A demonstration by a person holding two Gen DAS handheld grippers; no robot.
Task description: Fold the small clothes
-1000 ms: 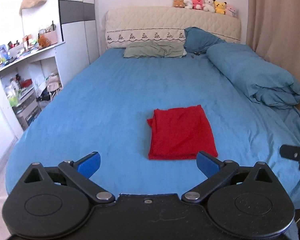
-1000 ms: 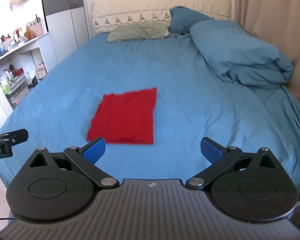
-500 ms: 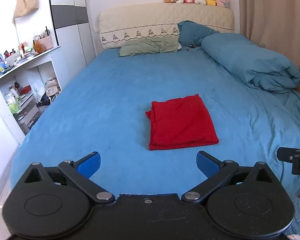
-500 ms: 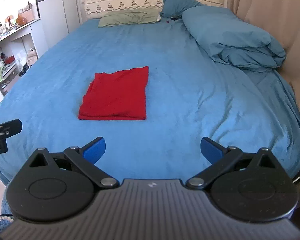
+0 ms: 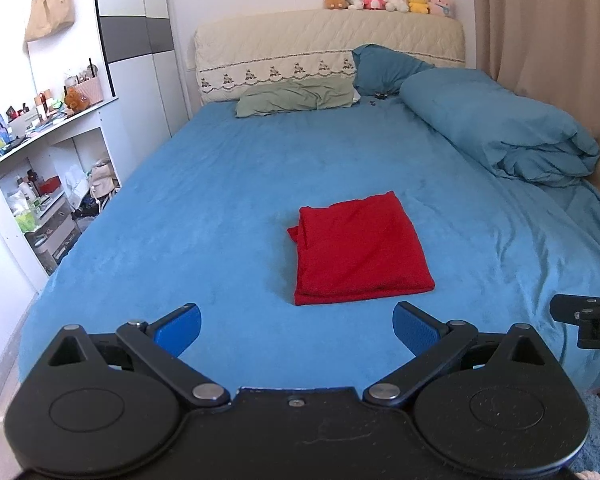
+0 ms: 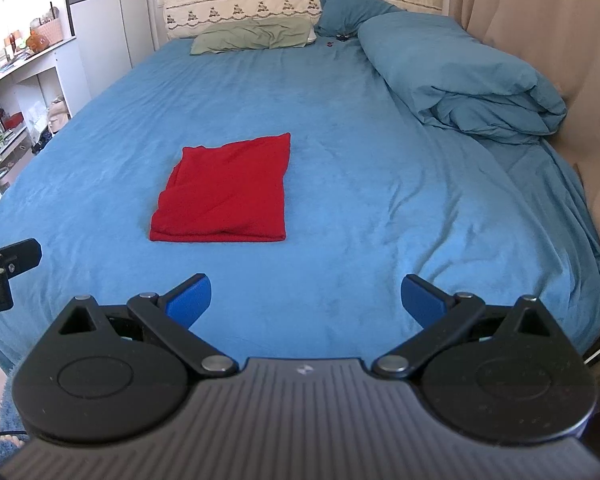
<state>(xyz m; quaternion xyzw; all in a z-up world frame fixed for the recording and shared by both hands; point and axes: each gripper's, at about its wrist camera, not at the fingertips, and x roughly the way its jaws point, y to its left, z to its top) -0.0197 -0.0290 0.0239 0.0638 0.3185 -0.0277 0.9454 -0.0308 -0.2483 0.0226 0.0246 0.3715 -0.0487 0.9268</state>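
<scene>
Both grippers are held side by side, level and pointing the same way. The left gripper (image 5: 297,328) has its jaws spread wide, with nothing between the blue pads (image 5: 179,326). The right gripper (image 6: 306,300) is the same, jaws wide apart and empty, and each one's black body edges into the other's view.

Both wrist views from bed (image 5: 220,184) foot, facing headboard (image 5: 328,36), side by side
</scene>
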